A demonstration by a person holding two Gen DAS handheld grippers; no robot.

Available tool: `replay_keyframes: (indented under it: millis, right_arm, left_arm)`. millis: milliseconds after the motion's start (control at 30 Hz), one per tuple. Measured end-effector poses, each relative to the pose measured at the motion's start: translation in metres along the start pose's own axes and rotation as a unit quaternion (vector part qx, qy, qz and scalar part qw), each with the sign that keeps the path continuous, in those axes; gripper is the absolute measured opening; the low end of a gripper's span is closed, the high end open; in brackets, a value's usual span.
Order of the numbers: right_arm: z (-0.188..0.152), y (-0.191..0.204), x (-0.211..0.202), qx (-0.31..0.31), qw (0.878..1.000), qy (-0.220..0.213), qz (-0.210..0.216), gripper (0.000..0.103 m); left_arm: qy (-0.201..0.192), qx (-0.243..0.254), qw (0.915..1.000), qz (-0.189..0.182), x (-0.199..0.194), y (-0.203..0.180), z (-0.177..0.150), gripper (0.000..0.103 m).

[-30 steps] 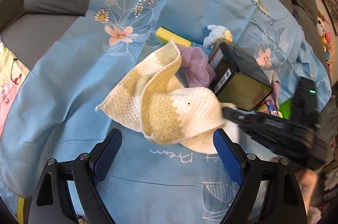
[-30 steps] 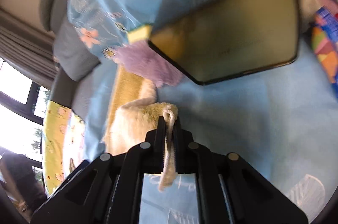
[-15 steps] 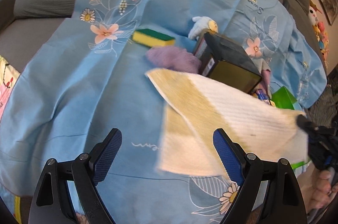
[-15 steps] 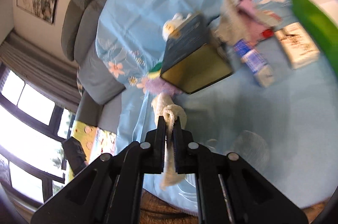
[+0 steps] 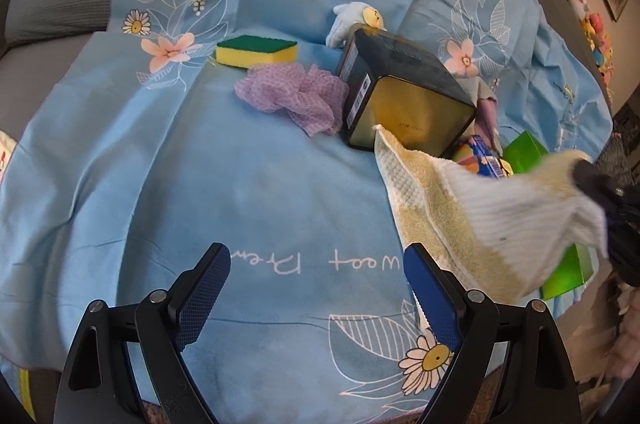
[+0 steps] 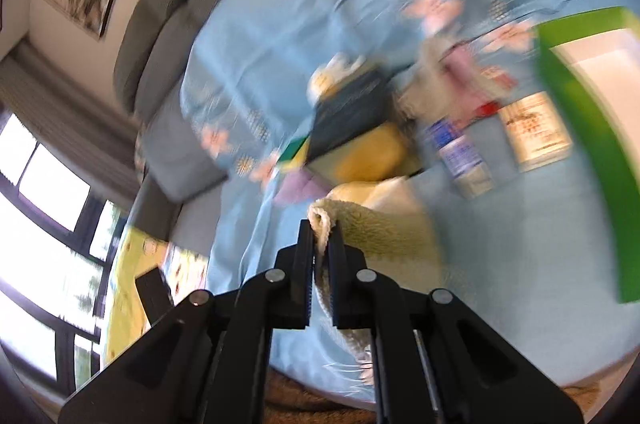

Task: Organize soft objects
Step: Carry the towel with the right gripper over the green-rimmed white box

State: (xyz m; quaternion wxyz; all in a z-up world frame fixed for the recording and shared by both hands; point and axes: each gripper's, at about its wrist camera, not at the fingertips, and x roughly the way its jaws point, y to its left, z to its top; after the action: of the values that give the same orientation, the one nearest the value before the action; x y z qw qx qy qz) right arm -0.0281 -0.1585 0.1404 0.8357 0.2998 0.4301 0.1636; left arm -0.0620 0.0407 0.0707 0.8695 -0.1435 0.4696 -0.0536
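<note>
Cream-and-tan towel (image 5: 472, 208): lifted off the blue floral sheet (image 5: 200, 152), one corner pinched, the rest draping down toward the sheet's front right; its far corner stands in front of the black box.
Right gripper (image 6: 320, 236): jaws closed tight on a bunched fold of the towel (image 6: 384, 224); in the left wrist view it enters from the right edge (image 5: 592, 180), gripping the towel's raised corner.
Left gripper (image 5: 316, 276): fingers spread wide with nothing between them, blue pads facing each other, hovering over the sheet's near part; the towel's lower edge hangs just beside the right pad (image 5: 428, 292).
Black box (image 5: 404, 96): tilted on the sheet, its gold face turned toward the camera.
Purple mesh pouf (image 5: 292, 92): lies on the sheet, touching the box's left side.
Yellow sponge with green top (image 5: 256, 50): flat on the sheet, just behind the pouf.
Small plush toy (image 5: 356, 22): pale blue with a yellow face, behind the box.
Green box (image 6: 592, 144): open, at the sheet's right side, near the held towel.
Right wrist view: blurred, so small items by the green box are unclear.
</note>
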Motion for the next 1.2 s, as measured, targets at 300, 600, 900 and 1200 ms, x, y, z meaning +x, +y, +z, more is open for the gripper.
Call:
replay_keyframes:
  millis: [300,600,900,1200]
  right_arm:
    - [-0.001,0.003,0.107,0.0,0.995,0.096,-0.028,0.012]
    - [0.006,-0.029,0.05,0.043,0.998,0.038,-0.018,0.08]
    - [-0.011,-0.056,0.065,0.057,0.993,0.081,-0.06,0.081]
    - [-0.017,-0.072,0.097,0.057,0.99,0.113,-0.067,0.029]
  left_arm:
    - [0.013,-0.016,0.9997,-0.015,0.006,0.008,-0.001,0.089]
    - [0.058,0.002,0.9954,-0.077,0.036,-0.022,-0.002,0.089]
    - [0.09,0.002,0.9904,-0.105,0.071,-0.046,-0.005,0.089]
    - [0.071,0.06,0.992,-0.086,0.08,-0.072,0.0,0.038]
